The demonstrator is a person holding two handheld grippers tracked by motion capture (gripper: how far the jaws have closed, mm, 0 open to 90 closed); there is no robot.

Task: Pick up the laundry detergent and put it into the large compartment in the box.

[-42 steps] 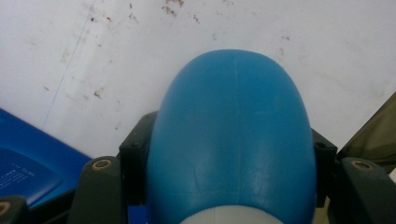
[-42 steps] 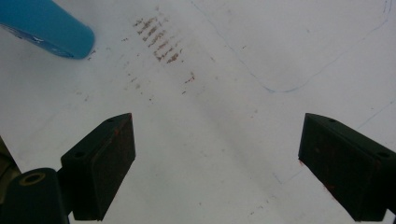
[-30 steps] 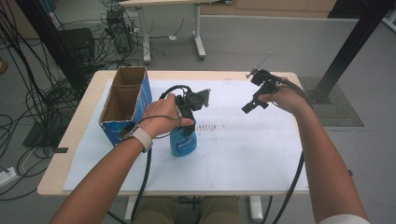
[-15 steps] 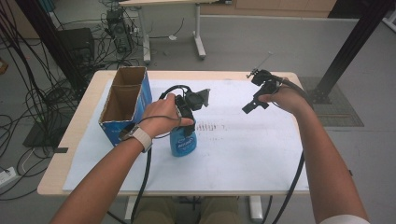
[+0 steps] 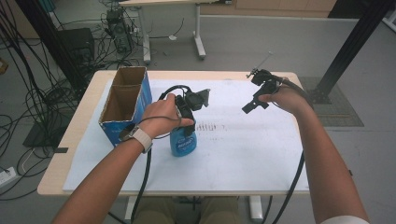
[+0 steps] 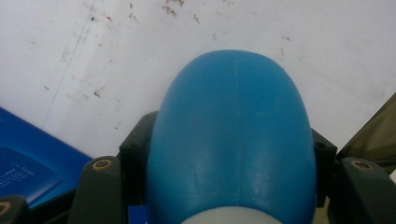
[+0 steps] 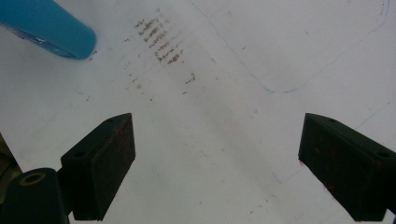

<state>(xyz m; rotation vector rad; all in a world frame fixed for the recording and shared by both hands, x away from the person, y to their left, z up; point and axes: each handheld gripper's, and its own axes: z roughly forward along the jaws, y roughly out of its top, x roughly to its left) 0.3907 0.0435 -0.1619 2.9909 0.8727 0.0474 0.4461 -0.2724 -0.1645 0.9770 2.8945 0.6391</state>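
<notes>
Blue bottle [image 5: 183, 142] stood upright on the white table [image 5: 243, 154], just right of the blue cardboard box [image 5: 125, 105], its upper part clamped between the left gripper's [image 5: 187, 112] jaws. Farther right, the right gripper [image 5: 259, 95] hovered with its 2 jaws wide and empty.

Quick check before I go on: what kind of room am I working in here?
Probably a lab or workshop set up for recording, not a home. Loose cables lie over a bare grey floor, a black frame post stands by the table, and another desk stands behind.
</notes>
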